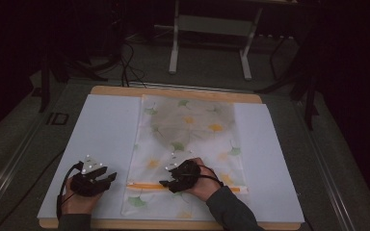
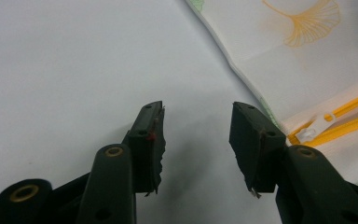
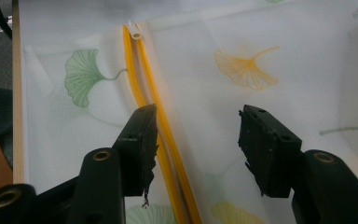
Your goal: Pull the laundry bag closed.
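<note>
A white mesh bag (image 1: pixel 192 130) printed with green and yellow ginkgo leaves lies flat on a white sheet (image 1: pixel 101 134). A yellow zipper (image 1: pixel 144 186) runs across its near end. My left gripper (image 1: pixel 108 179) rests on the sheet just left of the bag, open, with bare sheet between its jaws (image 2: pixel 198 140). In the left gripper view, the white zipper pull (image 2: pixel 310 132) lies just right of my right-hand jaw. My right gripper (image 1: pixel 166 184) hovers open over the bag. Its jaws (image 3: pixel 198 140) stand beside the zipper (image 3: pixel 142 88), with the pull (image 3: pixel 134 29) farther ahead.
The sheet covers a wooden tabletop (image 1: pixel 173 91) whose near edge runs under the person's forearms. Beyond the table stand a white metal frame (image 1: pixel 207 29) and dark stands. Cables (image 1: pixel 125 62) lie on the grey floor.
</note>
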`<state>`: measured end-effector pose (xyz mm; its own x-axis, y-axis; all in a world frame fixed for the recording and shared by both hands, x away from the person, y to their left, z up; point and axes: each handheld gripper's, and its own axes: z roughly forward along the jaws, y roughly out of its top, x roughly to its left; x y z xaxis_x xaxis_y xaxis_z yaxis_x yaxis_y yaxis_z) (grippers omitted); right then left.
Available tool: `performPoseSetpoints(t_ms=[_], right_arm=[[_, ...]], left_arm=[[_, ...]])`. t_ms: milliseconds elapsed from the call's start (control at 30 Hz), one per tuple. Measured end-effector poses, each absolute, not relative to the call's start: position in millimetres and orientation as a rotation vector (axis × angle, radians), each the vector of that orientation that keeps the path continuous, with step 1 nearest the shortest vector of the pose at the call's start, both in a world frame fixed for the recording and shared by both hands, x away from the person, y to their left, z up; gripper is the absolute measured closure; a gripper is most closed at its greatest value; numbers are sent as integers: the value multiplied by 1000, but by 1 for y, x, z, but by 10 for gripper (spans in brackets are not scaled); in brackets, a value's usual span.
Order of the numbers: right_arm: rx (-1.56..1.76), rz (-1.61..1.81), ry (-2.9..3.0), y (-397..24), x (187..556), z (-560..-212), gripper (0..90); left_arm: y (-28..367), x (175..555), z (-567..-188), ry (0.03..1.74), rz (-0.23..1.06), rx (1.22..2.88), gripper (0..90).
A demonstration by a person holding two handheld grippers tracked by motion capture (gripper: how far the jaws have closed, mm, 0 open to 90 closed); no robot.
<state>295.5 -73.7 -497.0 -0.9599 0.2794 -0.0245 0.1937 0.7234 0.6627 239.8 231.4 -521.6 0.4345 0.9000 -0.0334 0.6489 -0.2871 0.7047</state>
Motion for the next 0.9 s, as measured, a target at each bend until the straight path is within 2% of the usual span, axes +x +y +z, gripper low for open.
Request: performPoseSetpoints(t_ms=[900], right_arm=[[262, 1073, 2842, -29, 294, -505, 493]], left_arm=[[231, 241, -521, 1296, 486, 2055, 559]])
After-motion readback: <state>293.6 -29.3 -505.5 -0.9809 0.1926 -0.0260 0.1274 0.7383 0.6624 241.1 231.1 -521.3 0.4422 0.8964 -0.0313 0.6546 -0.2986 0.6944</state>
